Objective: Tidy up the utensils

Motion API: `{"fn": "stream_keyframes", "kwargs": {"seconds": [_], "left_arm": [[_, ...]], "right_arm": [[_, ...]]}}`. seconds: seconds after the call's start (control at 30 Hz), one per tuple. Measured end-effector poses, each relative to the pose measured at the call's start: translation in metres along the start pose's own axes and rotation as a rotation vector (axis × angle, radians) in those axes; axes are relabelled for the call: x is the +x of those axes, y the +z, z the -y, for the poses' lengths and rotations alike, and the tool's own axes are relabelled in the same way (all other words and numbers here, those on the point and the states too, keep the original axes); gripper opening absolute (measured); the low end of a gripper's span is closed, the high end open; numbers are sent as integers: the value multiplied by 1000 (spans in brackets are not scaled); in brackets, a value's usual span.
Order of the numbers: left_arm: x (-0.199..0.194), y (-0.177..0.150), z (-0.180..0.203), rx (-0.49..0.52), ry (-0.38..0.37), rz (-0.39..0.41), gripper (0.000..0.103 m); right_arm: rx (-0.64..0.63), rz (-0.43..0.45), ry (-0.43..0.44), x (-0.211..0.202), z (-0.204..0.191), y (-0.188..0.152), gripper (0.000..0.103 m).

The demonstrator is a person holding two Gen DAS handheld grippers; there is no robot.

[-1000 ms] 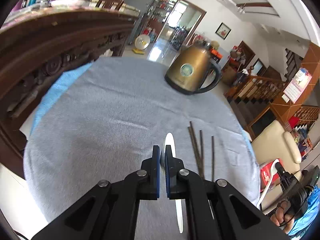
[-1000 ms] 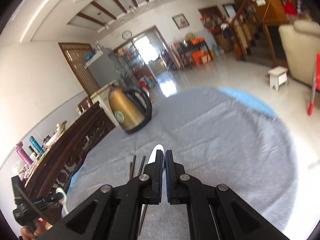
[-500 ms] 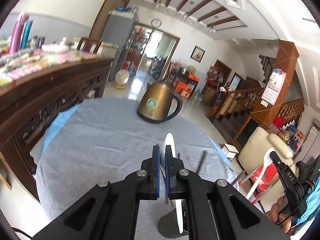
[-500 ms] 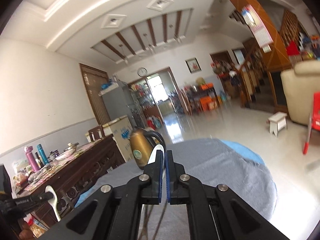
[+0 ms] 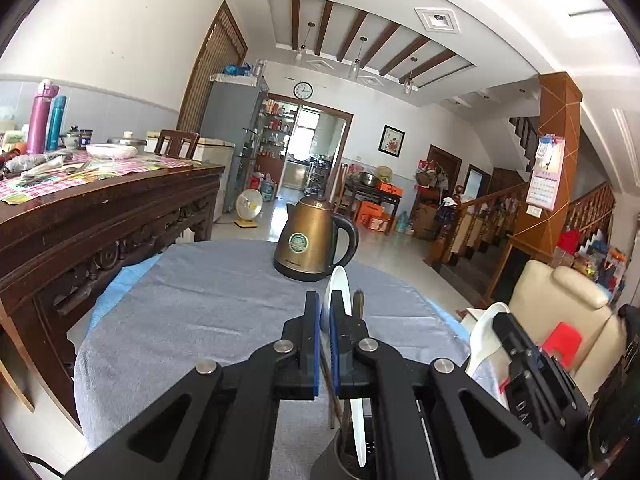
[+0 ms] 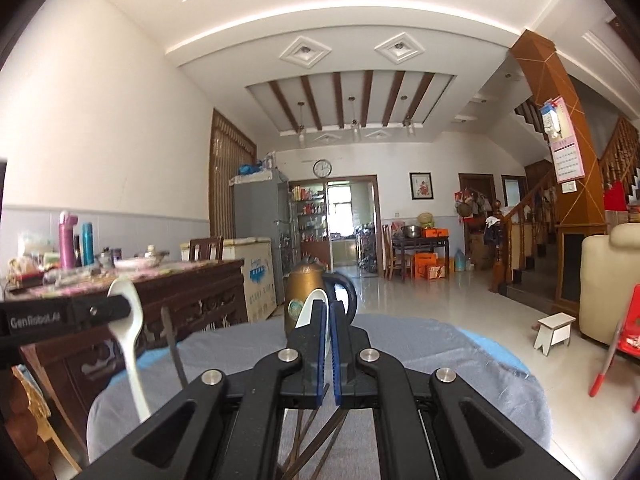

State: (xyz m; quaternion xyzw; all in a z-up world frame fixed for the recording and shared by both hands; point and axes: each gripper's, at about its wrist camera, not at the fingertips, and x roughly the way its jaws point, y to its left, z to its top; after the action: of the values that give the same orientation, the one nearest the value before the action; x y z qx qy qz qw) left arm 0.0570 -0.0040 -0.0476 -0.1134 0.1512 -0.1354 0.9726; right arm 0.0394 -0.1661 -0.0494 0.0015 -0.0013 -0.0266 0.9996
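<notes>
My left gripper (image 5: 327,344) is shut on a white spoon (image 5: 339,288), held upright, its handle reaching down into a dark utensil holder (image 5: 352,452) at the bottom of the left wrist view. A dark chopstick (image 5: 357,304) stands beside it. My right gripper (image 6: 329,352) is shut on a second white spoon (image 6: 310,312), also upright; dark chopsticks (image 6: 316,456) show beneath its fingers. The right gripper with its spoon appears in the left wrist view (image 5: 486,336). The left gripper's spoon appears in the right wrist view (image 6: 128,320).
A bronze electric kettle (image 5: 310,242) stands at the far side of the round table under a grey cloth (image 5: 200,304). A carved dark wooden sideboard (image 5: 80,232) with bottles lies to the left. A cream armchair (image 5: 560,304) stands to the right.
Both grippers lifted their spoons off the cloth and tilted them from flat to upright. The left spoon's handle now reaches into the utensil holder, and the two grippers have come close together.
</notes>
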Motion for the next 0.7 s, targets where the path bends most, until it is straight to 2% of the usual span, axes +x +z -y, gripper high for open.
{"fn": "stream_keyframes", "kwargs": {"seconds": [0.3,0.7], "left_arm": [[2,-22,13,27,33,7,4],[12,-42,22,51,57,-54,4]], "right_arm": [[-61,-8,6,6,-8,-25,3],[-86,-55,39,-1,-6,-43,4]]}}
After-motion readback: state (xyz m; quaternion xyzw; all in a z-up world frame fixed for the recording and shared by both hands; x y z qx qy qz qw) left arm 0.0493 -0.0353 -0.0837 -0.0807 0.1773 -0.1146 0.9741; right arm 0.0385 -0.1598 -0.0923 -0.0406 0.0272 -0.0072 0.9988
